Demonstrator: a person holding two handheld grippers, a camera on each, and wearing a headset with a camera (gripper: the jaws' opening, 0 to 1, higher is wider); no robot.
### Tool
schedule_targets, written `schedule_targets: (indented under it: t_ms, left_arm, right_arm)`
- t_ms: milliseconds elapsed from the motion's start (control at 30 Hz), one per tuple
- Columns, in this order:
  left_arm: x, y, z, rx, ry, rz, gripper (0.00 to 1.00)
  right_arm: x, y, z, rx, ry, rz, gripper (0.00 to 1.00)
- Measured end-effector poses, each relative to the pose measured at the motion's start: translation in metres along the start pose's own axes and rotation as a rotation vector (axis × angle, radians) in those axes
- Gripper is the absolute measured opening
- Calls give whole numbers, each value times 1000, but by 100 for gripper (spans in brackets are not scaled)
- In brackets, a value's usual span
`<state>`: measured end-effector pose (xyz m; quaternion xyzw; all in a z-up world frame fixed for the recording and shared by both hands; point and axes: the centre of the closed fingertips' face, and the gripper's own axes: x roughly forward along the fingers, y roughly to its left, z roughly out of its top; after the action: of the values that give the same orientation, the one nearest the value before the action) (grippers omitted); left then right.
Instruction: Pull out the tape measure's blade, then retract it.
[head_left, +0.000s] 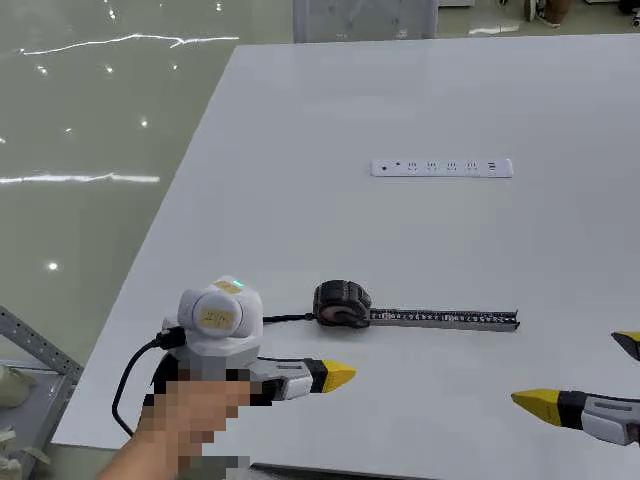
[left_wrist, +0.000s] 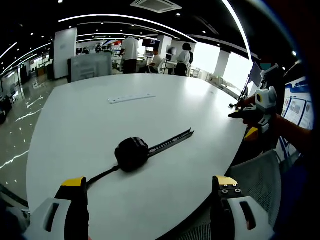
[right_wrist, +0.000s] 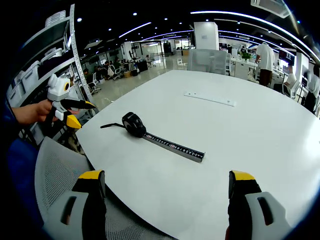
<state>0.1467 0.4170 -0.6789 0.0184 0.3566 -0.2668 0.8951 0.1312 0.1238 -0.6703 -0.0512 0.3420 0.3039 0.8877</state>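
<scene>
A black tape measure (head_left: 342, 303) lies on the white table (head_left: 400, 110), its blade (head_left: 445, 319) drawn out to the right and flat on the surface. A thin black strap trails from the case's left side. My left gripper (head_left: 335, 376) hovers open just in front of the case, near the table's front edge. Off to the lower right, my right gripper (head_left: 580, 372) stands open, short of the blade's tip. In the left gripper view the case (left_wrist: 131, 153) sits ahead between the open jaws. The right gripper view has the blade (right_wrist: 175, 146) ahead of its open jaws.
A white power strip (head_left: 441, 168) lies further back on the table. The table's left edge drops to a glossy floor (head_left: 90, 150). A grey mesh chair (right_wrist: 60, 175) stands by the near edge. People stand at desks far behind (left_wrist: 131, 50).
</scene>
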Motion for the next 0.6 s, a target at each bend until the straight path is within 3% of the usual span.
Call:
schedule_targets:
  t_ms: [133, 400, 600]
  left_arm:
    - [-11, -1, -4, -21, -1, 10, 100]
    - [-32, -9, -12, -10, 21, 23, 100]
    - [-49, -10, -12, -33, 24, 62, 100]
  right_arm:
    - [-11, 2, 0, -5, -9, -12, 100]
    - [-31, 11, -2, -25, -8, -19, 100]
    - [-49, 17, 5, -51, -14, -23, 100]
